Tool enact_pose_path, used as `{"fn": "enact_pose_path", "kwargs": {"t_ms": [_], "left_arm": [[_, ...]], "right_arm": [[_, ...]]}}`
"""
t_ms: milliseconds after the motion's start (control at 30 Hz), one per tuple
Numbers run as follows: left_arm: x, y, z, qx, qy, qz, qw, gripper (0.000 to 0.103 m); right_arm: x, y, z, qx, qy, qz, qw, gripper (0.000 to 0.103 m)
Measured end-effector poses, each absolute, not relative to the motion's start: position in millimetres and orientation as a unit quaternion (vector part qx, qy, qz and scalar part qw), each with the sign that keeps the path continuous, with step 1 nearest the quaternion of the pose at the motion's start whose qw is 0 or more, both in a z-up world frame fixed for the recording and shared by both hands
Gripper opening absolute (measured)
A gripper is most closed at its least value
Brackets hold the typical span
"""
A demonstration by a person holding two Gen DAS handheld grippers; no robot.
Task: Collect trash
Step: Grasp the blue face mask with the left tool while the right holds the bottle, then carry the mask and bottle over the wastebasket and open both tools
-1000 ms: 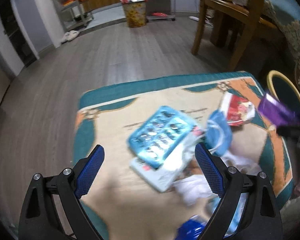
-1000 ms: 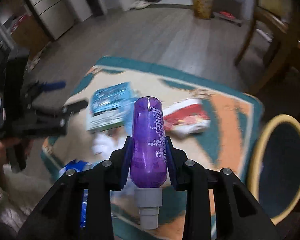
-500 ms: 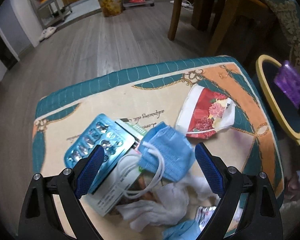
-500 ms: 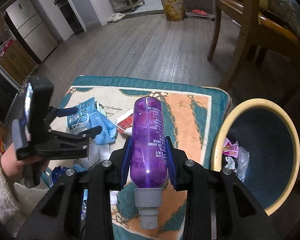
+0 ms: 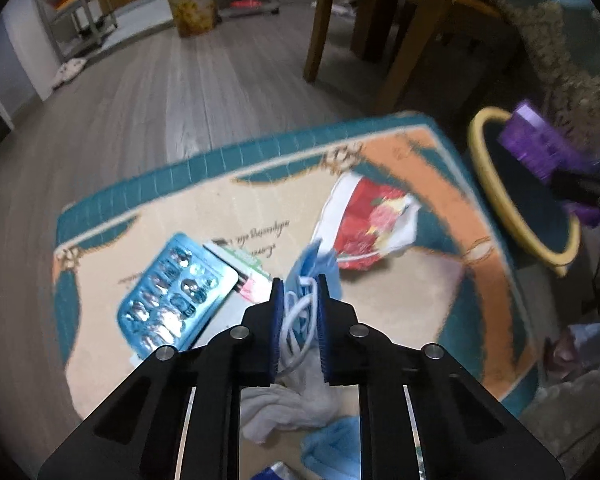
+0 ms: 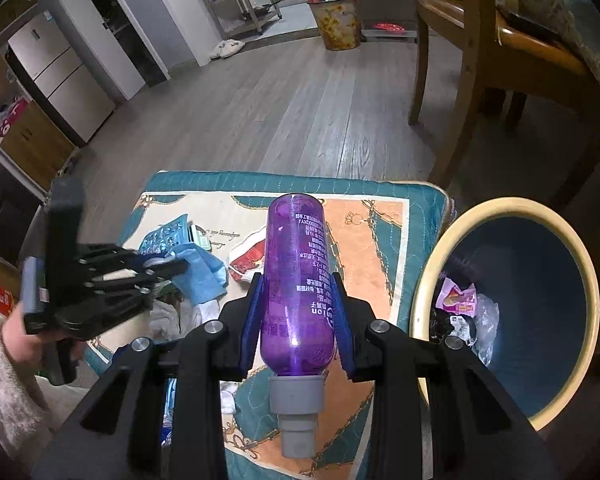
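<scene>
Now left jaws just closing, blue face mask [image 5: 300, 300] pinched between.

Purple bottle [image 6: 298, 280]: white print runs along its side, seen upside down; only the letters "nion" near the neck can be read, possibly part of a longer word. Patterned mat [image 5: 260, 208]: a line of cursive script, too blurred to read.
</scene>
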State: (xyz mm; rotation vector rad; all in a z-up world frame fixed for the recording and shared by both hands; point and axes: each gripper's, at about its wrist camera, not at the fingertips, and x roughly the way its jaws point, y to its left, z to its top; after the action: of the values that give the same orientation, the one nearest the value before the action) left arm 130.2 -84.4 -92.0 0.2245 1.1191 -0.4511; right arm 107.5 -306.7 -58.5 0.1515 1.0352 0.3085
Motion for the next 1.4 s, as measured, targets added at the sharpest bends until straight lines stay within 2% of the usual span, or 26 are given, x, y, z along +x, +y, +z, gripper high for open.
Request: {"fn": "enact_pose_path", "kwargs": {"t_ms": [33,167,300,500,733,1000,1400], "left_arm": [[127.6,-82.1,-84.5,0.098,0.519,-0.215,0.821,0.008],[122.0,-82.2,-69.4,0.109,0.499,-0.217,0.832,0.007],[119.0,-82.6,-66.0,0.115,0.493,-0.214,0.835,0.006],[121.4,-88.8,-30.6,0.096,0.452,-0.223,0.858,0.006],[115.0,-125.6,-0.2,0.109,0.41,-0.254,0.869,0.006],[116.5,-167.8,1.9,0.084,0.411,-0.288,0.861,0.006],[113.7,-214.2,-7.6,0.094,0.401,-0.294,0.863,0.006]], "right_arm": [[106.9,-306.4,-57.7,0.072,0.491,0.147,0.856,0.032],[104.8,-306.7,-52.0,0.072,0.484,0.143,0.86,0.032],[102.2,-309.9,-47.3,0.073,0.479,0.14,0.864,0.031],[98.5,-322.2,-33.3,0.067,0.465,0.125,0.874,0.032],[89.3,-362.9,-1.7,0.075,0.442,0.084,0.89,0.032],[56.5,-428.5,13.3,0.097,0.431,0.023,0.897,0.032],[59.8,-476.3,-24.8,0.125,0.465,-0.02,0.876,0.031]]}}
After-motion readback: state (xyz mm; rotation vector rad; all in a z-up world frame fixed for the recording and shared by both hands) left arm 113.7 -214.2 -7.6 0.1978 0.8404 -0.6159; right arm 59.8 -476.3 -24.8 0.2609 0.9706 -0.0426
